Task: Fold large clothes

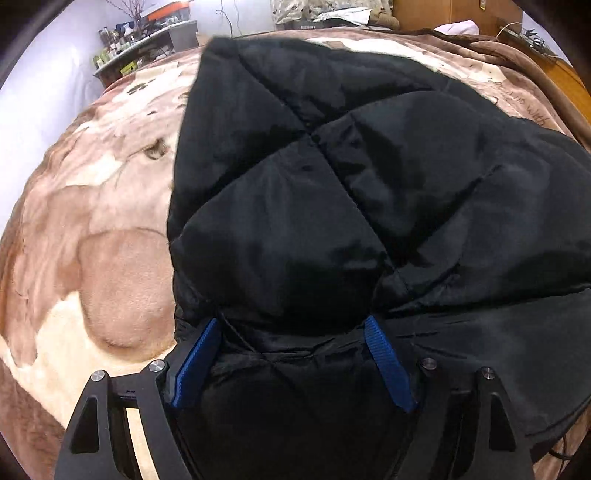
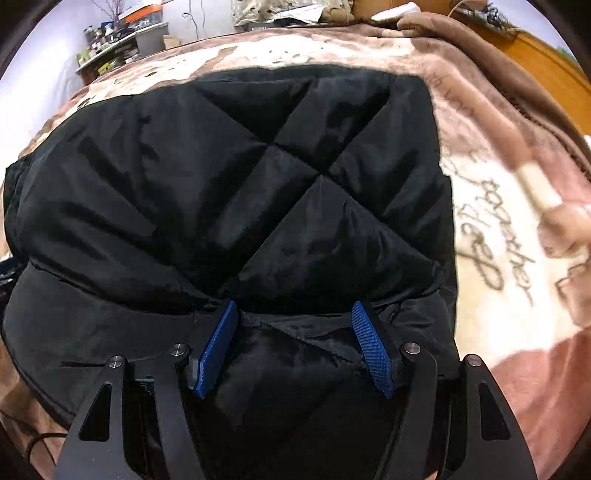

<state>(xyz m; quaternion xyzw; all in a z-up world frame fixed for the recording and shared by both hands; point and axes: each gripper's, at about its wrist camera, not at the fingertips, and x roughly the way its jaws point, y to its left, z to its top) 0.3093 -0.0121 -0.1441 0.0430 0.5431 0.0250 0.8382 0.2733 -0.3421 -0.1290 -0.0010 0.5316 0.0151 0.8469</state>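
A black quilted jacket [image 1: 332, 177] lies spread on a brown and cream blanket [image 1: 110, 229] that covers the bed. My left gripper [image 1: 292, 320] points steeply down at the jacket's near edge, and a thick padded fold bulges between its blue pads [image 1: 195, 365], gripped near the garment's left side. In the right wrist view the same jacket [image 2: 229, 177] fills the middle. My right gripper [image 2: 293, 304] has a puffy fold of it pinched between its blue pads [image 2: 371, 347], close to the jacket's right edge. The jacket's lower hem hangs toward me under both grippers.
A shelf with bottles [image 1: 125, 48] stands beyond the bed at the back left. Piled fabric [image 1: 332, 13] lies at the far edge. Wooden furniture [image 1: 570, 85] borders the right side. Bare blanket with printed lettering [image 2: 495, 229] stretches right of the jacket.
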